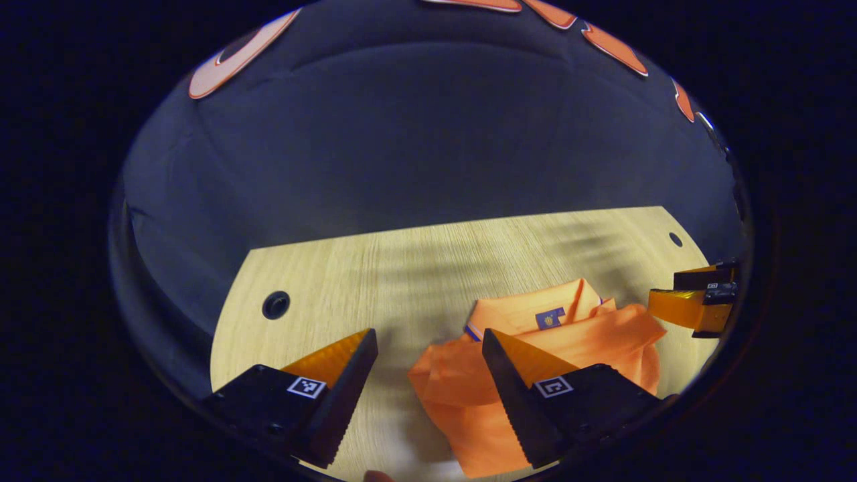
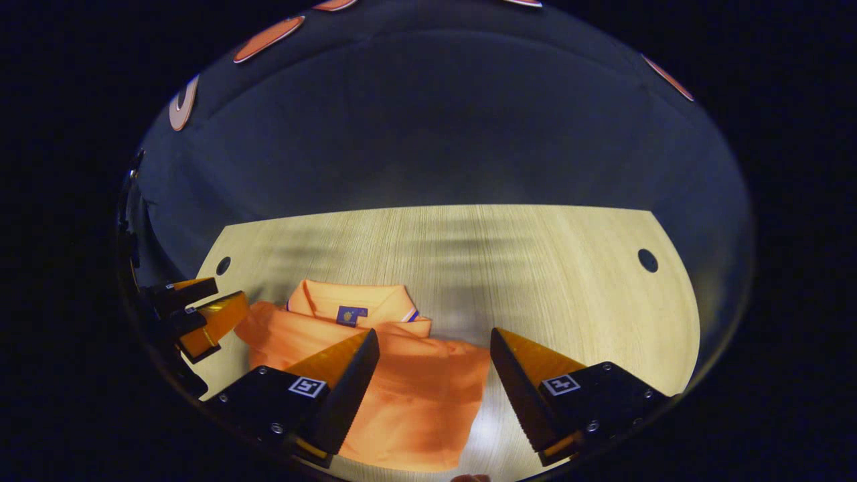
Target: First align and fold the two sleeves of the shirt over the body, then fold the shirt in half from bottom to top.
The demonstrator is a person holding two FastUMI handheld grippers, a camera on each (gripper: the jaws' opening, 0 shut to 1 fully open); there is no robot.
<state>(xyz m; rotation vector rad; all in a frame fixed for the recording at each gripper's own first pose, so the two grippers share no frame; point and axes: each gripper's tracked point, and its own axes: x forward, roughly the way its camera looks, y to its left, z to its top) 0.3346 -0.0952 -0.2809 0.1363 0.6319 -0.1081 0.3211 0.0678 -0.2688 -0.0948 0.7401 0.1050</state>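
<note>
An orange polo shirt (image 1: 469,395) lies folded on the wooden table (image 1: 375,268), collar and small blue label toward the far side. My left gripper (image 1: 428,341) hovers open above the shirt's left edge, nothing between its fingers. The right gripper (image 1: 696,301) shows at the far right of the left gripper view, beside the shirt. In the right gripper view the shirt (image 2: 402,388) lies low and left of centre, and my right gripper (image 2: 435,341) stands open above its right edge, holding nothing. The left gripper (image 2: 194,314) shows at the left edge there, by the shirt's far side.
The table has a round cable hole near each far corner (image 1: 276,304) (image 2: 647,260). Bare wood (image 2: 569,268) stretches behind and to the right of the shirt. Dark cloth walls the booth behind the table.
</note>
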